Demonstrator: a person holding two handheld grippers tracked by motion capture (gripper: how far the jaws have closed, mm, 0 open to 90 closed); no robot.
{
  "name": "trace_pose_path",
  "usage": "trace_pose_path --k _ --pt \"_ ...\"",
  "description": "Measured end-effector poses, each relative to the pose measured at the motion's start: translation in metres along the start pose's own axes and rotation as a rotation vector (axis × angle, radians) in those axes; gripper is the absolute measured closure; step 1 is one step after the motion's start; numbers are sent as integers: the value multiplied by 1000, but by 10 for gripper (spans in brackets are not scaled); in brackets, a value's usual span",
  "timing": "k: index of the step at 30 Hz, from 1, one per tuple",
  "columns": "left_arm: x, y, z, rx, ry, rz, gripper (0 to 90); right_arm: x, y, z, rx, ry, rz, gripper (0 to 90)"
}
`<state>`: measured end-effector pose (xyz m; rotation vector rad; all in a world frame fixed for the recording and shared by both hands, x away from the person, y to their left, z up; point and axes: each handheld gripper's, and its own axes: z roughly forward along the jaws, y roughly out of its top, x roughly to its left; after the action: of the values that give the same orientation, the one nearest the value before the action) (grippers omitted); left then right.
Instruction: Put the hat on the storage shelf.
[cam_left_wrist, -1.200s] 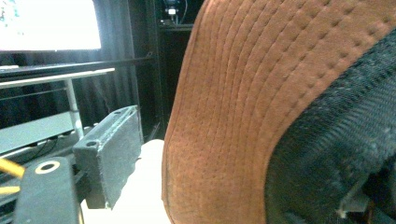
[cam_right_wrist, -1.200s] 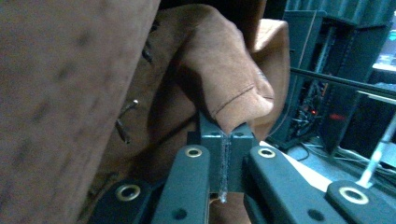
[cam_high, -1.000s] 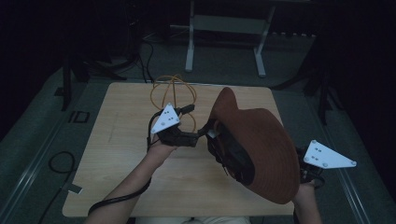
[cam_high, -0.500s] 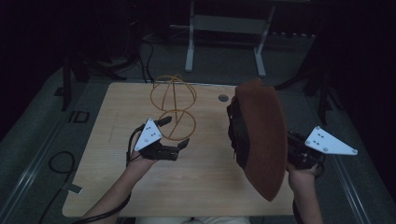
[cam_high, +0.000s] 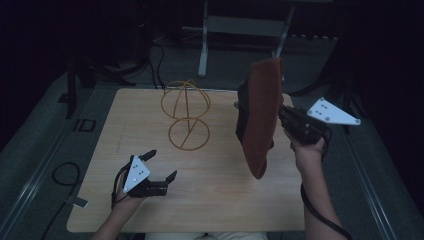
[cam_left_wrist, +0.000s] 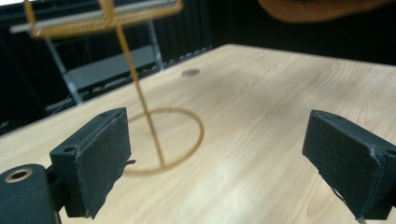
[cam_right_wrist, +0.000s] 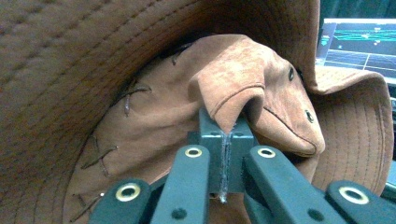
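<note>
From the high view, we hold the hat (cam_high: 260, 117) on edge at the right claw (cam_high: 280, 114), stand (cam_high: 186, 116) well to its left. Left claw (cam_left_wrist: 219, 154) stays spread, stand ahead. Right claw (cam_right_wrist: 223, 140) pinches the crown; keep that pinch, level the brim before lowering.

Dim room, grey floor (cam_high: 45, 150)

- Brown suede hat (cam_high: 260, 117): wide stitched brim, held on edge above the table's right half, crown pinched in the right gripper (cam_right_wrist: 223, 154).
- Gold wire stand (cam_high: 185, 114): upright, ring base flat on the table, left of the hat.
</note>
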<state>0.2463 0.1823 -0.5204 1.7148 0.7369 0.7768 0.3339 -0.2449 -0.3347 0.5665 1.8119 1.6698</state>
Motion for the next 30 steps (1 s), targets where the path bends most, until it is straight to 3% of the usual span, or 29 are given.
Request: trace_pose_path --k 5,11,16,21,26,30 --pt "4 -19 -10 32 36 -42 84 -2 11 33 17 2 1 892" --pt "11 -29 -17 30 71 -68 84 -3 21 70 27 15 12 892" --pt "14 -34 -21 34 85 -64 84 3 29 101 53 22 -10 892" --pt "15 -38 -21 33 82 -82 84 13 35 134 76 30 -27 892" --pt "15 -41 -23 22 70 -93 84 27 36 165 132 41 -64 892" --pt "14 -44 -22 31 63 -94 84 35 33 187 175 70 -56 891"
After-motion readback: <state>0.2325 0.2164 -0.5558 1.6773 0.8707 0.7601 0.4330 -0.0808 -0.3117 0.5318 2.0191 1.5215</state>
